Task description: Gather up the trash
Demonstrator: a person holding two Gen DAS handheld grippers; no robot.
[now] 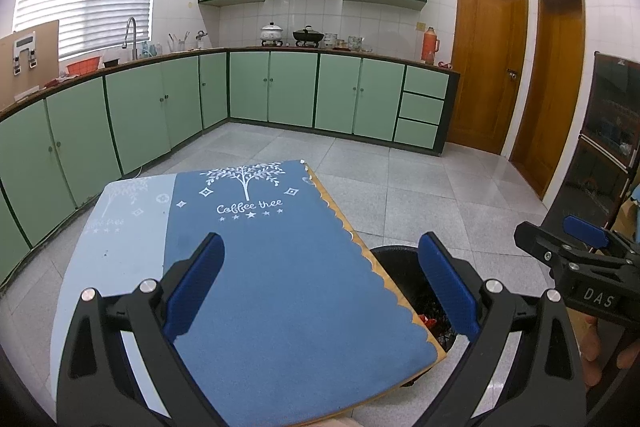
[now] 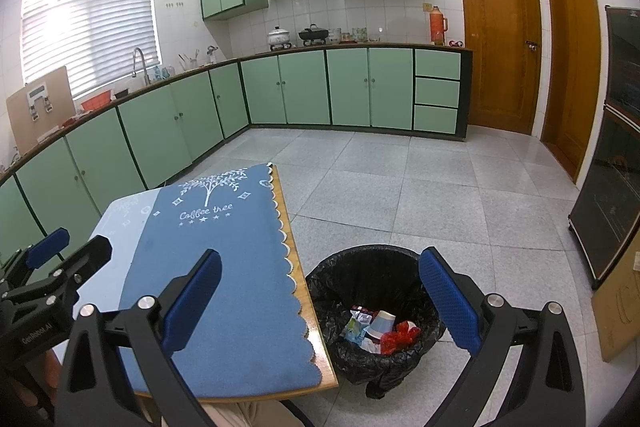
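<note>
A black-lined trash bin (image 2: 360, 275) stands on the floor right of the table; it also shows in the left wrist view (image 1: 396, 267). Inside lie a blue-and-white paper cup (image 2: 382, 323), a red wrapper (image 2: 398, 337) and a small carton (image 2: 354, 327). My left gripper (image 1: 320, 287) is open and empty above the blue "Coffee tree" cloth (image 1: 260, 267). My right gripper (image 2: 320, 303) is open and empty, above the table edge and the bin. Each gripper shows in the other's view: the right one (image 1: 576, 251), the left one (image 2: 60, 259).
The wooden table (image 2: 304, 291) carries the blue cloth (image 2: 216, 267). Green base cabinets (image 2: 280, 87) run along the left and far walls. Two wooden doors (image 2: 500, 39) stand at the right, with a dark glass cabinet (image 2: 612, 167) nearer. The tiled floor (image 2: 440, 187) lies beyond the bin.
</note>
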